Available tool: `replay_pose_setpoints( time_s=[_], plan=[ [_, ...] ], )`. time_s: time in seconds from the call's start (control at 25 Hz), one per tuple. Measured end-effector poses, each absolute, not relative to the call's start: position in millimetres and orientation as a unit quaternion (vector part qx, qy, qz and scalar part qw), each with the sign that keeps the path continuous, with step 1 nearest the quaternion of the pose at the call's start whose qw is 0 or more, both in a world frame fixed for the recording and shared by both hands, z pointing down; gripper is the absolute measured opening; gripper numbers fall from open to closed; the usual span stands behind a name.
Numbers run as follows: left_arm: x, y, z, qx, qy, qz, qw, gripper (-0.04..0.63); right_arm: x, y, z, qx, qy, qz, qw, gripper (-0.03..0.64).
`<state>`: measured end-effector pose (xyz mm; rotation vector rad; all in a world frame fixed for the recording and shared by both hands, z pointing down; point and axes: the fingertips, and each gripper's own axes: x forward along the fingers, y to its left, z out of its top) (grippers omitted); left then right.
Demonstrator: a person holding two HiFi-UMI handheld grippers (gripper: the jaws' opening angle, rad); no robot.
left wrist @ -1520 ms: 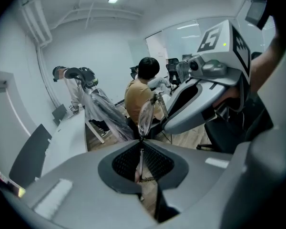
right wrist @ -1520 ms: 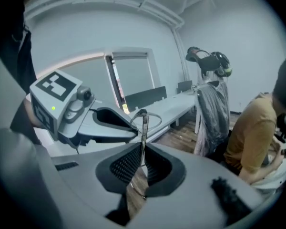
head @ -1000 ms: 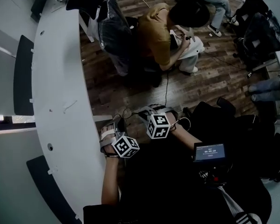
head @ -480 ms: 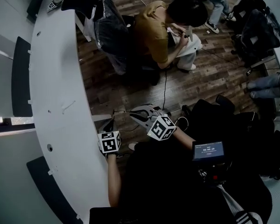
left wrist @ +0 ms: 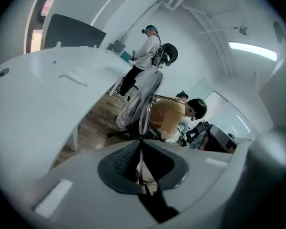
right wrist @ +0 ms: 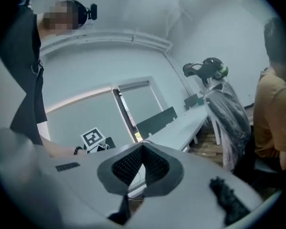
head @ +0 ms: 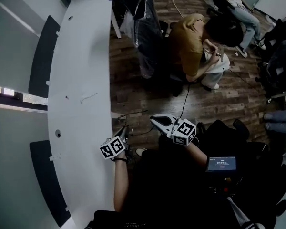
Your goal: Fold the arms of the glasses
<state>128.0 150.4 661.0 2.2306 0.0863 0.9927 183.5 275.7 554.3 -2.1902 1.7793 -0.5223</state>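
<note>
We see our left gripper's (left wrist: 141, 141) ribbed dark fingers, which have just been closing, pinch the thin wire glasses (left wrist: 142, 128) between them. Our right gripper's (right wrist: 143, 145) fingers meet at the tips.

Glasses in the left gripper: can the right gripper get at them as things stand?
Probably yes. The glasses are pinched in the left gripper; the right gripper is close beside, nothing seen between them. Its fingers look shut.

Head camera above, one riding each tongs.
I look steeply down; left tongs (left wrist: 141, 149) and right tongs (right wrist: 142, 151) views run close along their jaws; all share the white table (head: 81, 80) and seated person (head: 188, 42).
</note>
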Motion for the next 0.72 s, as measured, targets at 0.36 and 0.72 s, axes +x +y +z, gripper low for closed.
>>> replay_pose_setpoints(
  time_s=[0.36,0.72],
  plan=[
    [38,77,671,0.848,-0.060,0.360,0.384,0.028,121,200,554,-0.686,0.688,-0.202,0.125,0.006],
    [-35,23,678,0.842,-0.079,0.345,0.407,0.028,35,119,556,-0.639,0.729,-0.217,0.110,0.006]
  ],
)
